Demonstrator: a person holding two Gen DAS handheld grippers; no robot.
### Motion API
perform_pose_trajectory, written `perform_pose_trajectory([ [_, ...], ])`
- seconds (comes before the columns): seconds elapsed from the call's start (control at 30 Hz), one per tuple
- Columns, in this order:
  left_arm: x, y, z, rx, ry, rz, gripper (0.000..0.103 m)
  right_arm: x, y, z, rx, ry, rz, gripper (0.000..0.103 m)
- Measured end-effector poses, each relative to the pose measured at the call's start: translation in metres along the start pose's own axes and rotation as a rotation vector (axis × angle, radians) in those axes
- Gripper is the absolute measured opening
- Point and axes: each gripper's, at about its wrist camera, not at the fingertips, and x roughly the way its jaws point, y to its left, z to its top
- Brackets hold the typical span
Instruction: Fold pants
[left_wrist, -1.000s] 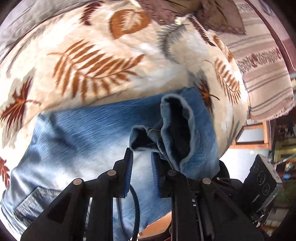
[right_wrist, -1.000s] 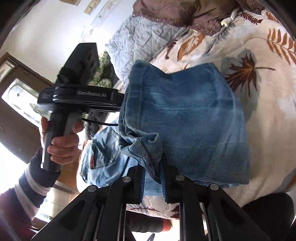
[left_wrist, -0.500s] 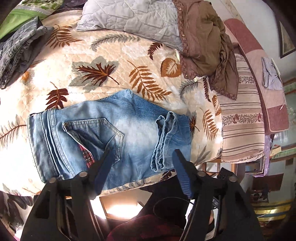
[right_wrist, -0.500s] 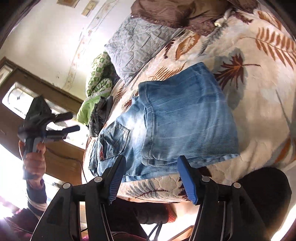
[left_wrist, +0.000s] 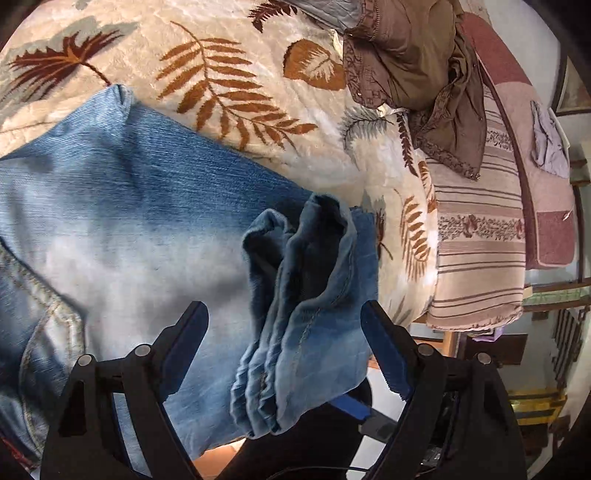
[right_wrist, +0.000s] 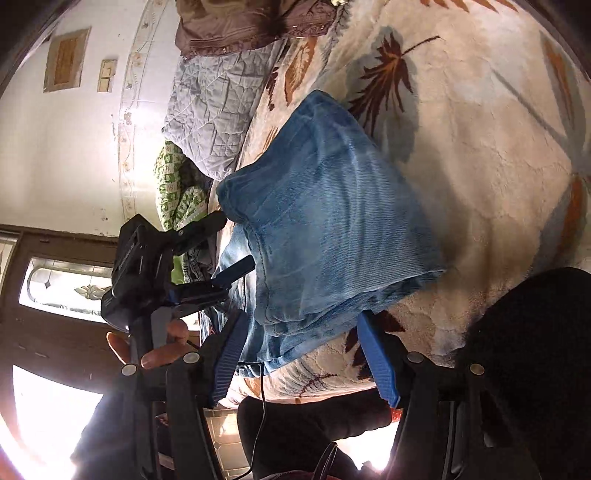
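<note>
Blue denim pants (left_wrist: 129, 206) lie folded on the leaf-patterned blanket (left_wrist: 229, 55). The leg hems (left_wrist: 306, 295) are bunched on top near the bed's edge. My left gripper (left_wrist: 284, 347) is open, its jaws standing on either side of the bunched hems, close above them. In the right wrist view the folded pants (right_wrist: 332, 229) lie ahead. My right gripper (right_wrist: 299, 358) is open and empty, its jaws astride the near folded edge. The left gripper also shows there (right_wrist: 236, 247), open by the pants' left side.
A brown garment (left_wrist: 417, 62) and a grey quilted pillow (right_wrist: 210, 110) lie at the bed's far side. A striped cloth (left_wrist: 476, 251) hangs at the right edge. Green bedding (right_wrist: 173, 184) sits by the wall. A dark-clad knee (right_wrist: 535, 350) is near the right gripper.
Both grippers let go of the pant hems a second ago, opened and drew back. Since then both have come closer to the pants again, still open.
</note>
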Motion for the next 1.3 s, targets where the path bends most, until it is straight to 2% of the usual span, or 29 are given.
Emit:
perform_pose_trajectory([
  [0.1, 0.007, -0.012, 0.008, 0.019, 0.023, -0.08, 0.085, 0.002, -0.006, 0.005, 0.03, -0.002, 0.014, 0.065],
  [0.17, 0.013, -0.024, 0.012, 0.057, 0.027, -0.034, 0.085, 0.007, -0.009, 0.009, 0.046, 0.007, -0.005, 0.065],
  [0.2, 0.016, -0.028, 0.014, 0.073, 0.029, -0.008, 0.08, 0.012, -0.009, 0.012, 0.055, 0.011, -0.018, 0.065],
  [0.23, 0.017, -0.031, 0.014, 0.087, 0.033, 0.01, 0.057, 0.017, -0.008, 0.014, 0.056, 0.017, -0.028, 0.067],
  [0.27, 0.016, -0.032, 0.012, 0.094, 0.033, 0.029, 0.042, 0.019, -0.006, 0.016, 0.049, 0.014, -0.038, 0.065],
  [0.3, 0.014, -0.033, 0.01, 0.098, 0.026, 0.047, 0.026, 0.019, 0.0, 0.017, 0.021, 0.003, -0.04, 0.043],
  [0.33, 0.013, -0.031, 0.007, 0.103, 0.018, 0.083, 0.025, 0.018, 0.009, 0.016, -0.04, -0.008, -0.046, 0.008],
  [0.43, 0.017, -0.009, 0.001, 0.071, -0.016, 0.232, 0.025, 0.019, 0.03, 0.008, -0.167, -0.008, -0.081, 0.009],
  [0.47, 0.021, 0.002, 0.002, 0.034, -0.01, 0.227, 0.024, 0.028, 0.03, 0.006, -0.176, 0.03, -0.103, 0.009],
  [0.53, 0.015, 0.013, 0.0, -0.017, -0.038, 0.161, 0.024, 0.048, 0.019, 0.001, -0.155, 0.106, -0.166, 0.011],
  [0.67, -0.002, 0.014, -0.002, 0.001, -0.047, 0.156, 0.027, 0.037, 0.034, -0.002, -0.209, 0.146, -0.171, 0.023],
  [0.73, -0.012, 0.012, -0.005, 0.019, -0.055, 0.14, 0.036, 0.013, 0.049, -0.002, -0.276, 0.112, -0.12, 0.025],
  [0.8, -0.022, 0.01, -0.01, 0.03, -0.081, 0.119, 0.04, -0.015, 0.06, 0.005, -0.303, 0.032, -0.057, 0.034],
  [0.83, -0.027, 0.008, -0.013, 0.031, -0.106, 0.113, 0.041, -0.029, 0.063, 0.015, -0.296, -0.035, -0.037, 0.05],
  [0.87, -0.033, 0.007, -0.015, 0.025, -0.139, 0.104, 0.041, -0.039, 0.064, 0.025, -0.299, -0.103, -0.037, 0.058],
  [0.93, -0.044, 0.004, -0.021, 0.006, -0.198, 0.054, 0.043, -0.044, 0.066, 0.045, -0.312, -0.182, -0.096, 0.058],
  [1.0, -0.045, -0.003, -0.021, 0.013, -0.211, 0.023, 0.052, -0.033, 0.069, 0.063, -0.34, -0.183, -0.099, 0.054],
  [1.1, -0.028, -0.016, -0.013, 0.07, -0.188, 0.098, 0.053, -0.005, 0.062, 0.08, -0.357, -0.156, -0.158, 0.043],
  [1.13, -0.018, -0.017, -0.009, 0.078, -0.18, 0.138, 0.053, 0.006, 0.056, 0.083, -0.353, -0.14, -0.18, 0.034],
  [1.23, 0.014, -0.001, 0.002, 0.021, -0.116, 0.24, 0.05, 0.035, 0.032, 0.09, -0.335, -0.086, -0.288, 0.027],
  [1.3, 0.017, 0.003, 0.004, 0.014, -0.148, 0.227, 0.05, 0.041, 0.022, 0.086, -0.362, -0.105, -0.294, 0.021],
])
